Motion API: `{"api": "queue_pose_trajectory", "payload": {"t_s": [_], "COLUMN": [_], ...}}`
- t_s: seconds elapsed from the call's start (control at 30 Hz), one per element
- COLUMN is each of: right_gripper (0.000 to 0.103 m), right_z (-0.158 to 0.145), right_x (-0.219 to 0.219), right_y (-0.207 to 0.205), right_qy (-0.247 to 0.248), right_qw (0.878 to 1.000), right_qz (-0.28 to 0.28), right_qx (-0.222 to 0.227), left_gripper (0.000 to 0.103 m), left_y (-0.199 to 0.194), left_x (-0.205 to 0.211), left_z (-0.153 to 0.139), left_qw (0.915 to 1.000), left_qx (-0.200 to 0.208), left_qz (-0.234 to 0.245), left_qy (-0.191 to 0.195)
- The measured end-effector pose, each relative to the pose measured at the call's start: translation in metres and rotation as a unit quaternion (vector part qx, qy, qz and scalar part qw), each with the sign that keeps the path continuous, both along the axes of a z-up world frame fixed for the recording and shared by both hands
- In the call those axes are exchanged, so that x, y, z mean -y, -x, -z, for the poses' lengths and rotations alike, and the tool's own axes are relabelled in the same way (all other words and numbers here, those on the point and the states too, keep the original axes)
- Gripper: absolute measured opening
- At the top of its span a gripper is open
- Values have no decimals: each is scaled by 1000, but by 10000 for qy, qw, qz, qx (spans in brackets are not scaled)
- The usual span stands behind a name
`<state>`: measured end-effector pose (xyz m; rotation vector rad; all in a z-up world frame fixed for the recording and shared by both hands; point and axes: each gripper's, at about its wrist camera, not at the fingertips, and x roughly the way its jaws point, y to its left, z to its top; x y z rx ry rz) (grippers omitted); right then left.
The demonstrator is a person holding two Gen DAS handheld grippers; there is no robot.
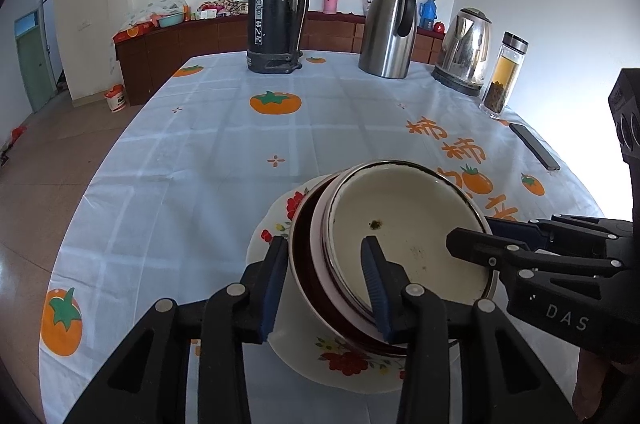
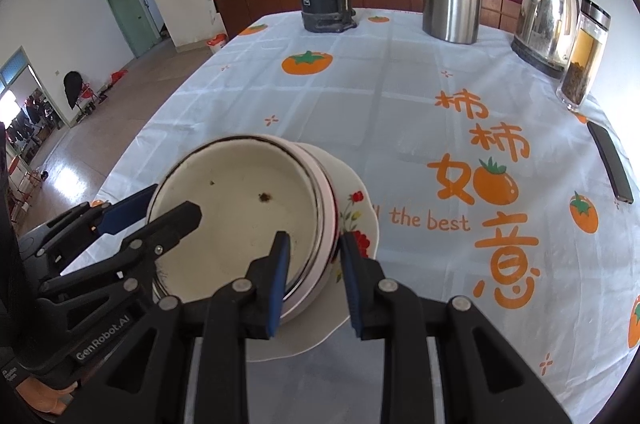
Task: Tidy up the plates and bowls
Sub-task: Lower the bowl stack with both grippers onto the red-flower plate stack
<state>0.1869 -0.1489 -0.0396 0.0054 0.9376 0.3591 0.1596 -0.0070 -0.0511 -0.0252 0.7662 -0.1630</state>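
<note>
A cream enamel bowl with a dark rim [image 1: 408, 228] [image 2: 236, 208] is nested in a white bowl with a dark red band [image 1: 308, 260] [image 2: 326, 220]. Both stand on a white plate with red flowers [image 1: 344, 360] [image 2: 360, 224]. My left gripper [image 1: 324, 288] [image 2: 152, 208] is open, its jaws straddling the left walls of the nested bowls. My right gripper [image 2: 314, 276] [image 1: 476, 236] is open, its jaws straddling the right walls of the bowls. One finger of each reaches inside the enamel bowl.
On the persimmon tablecloth [image 1: 224, 144] stand a black thermos [image 1: 276, 8], a steel jug [image 1: 388, 28], an electric kettle [image 1: 464, 52] and a glass tea bottle [image 1: 504, 76] at the far side. A dark phone [image 2: 612, 164] lies at the right edge.
</note>
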Motion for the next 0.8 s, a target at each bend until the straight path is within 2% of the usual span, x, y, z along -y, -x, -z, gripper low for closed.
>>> {"api": "queue_pose_trajectory", "payload": {"t_s": [0.8], "right_gripper": [29], "right_z": [-6], "right_x": [-4], "right_y": [4], "right_qy": [72], "right_qw": [9998], "right_qz": [-39], "right_qx": [153], "left_gripper": [40], "left_y": [0], "left_x": [-1], "left_z": [-4], "left_qw": [10000], "left_qx": [52], "left_qz": [-3], "left_qy": [33]}}
